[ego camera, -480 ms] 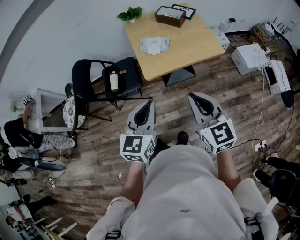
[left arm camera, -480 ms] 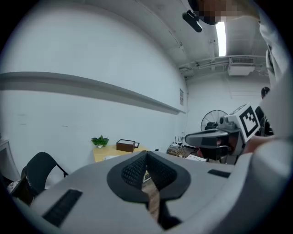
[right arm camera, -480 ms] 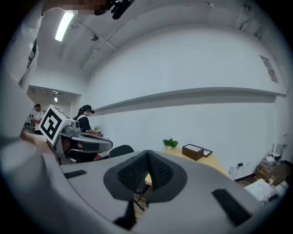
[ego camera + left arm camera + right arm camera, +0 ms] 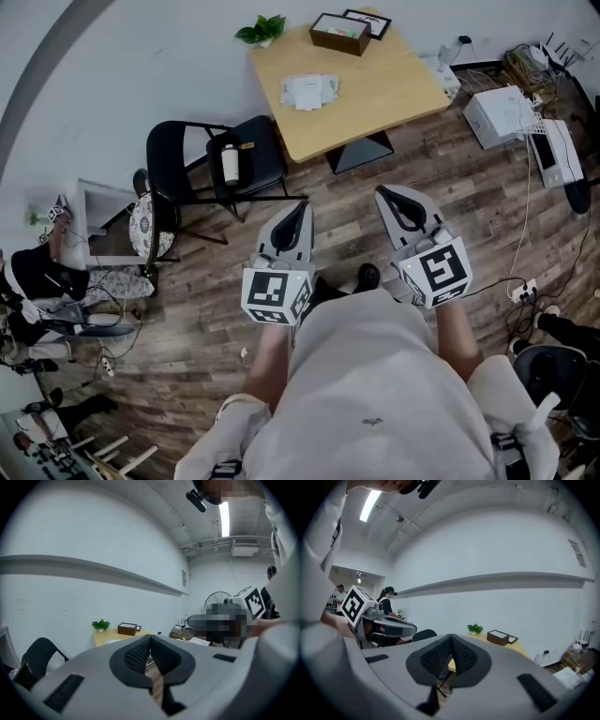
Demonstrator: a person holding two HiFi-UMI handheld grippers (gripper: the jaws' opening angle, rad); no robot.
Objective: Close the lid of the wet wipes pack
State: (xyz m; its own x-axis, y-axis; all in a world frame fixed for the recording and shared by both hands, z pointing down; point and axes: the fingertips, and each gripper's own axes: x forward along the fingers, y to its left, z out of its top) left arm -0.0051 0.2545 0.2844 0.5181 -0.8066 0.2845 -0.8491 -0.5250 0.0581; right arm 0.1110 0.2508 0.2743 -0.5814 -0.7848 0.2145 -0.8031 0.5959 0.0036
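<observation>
Nothing has moved: the left gripper point(image 4: 302, 208) and right gripper point(image 4: 383, 193) stay shut and empty, well apart from the wet wipes pack point(image 4: 307, 90), so the closing seems unstarted.

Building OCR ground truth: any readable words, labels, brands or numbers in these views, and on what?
Nothing legible in any view.
White wet wipes pack on the light wooden table: print too small to read.
White paper wall notice: too blurred to read.
Marker cube of the left gripper, marker cube of the right gripper: black square codes, no letters.
</observation>
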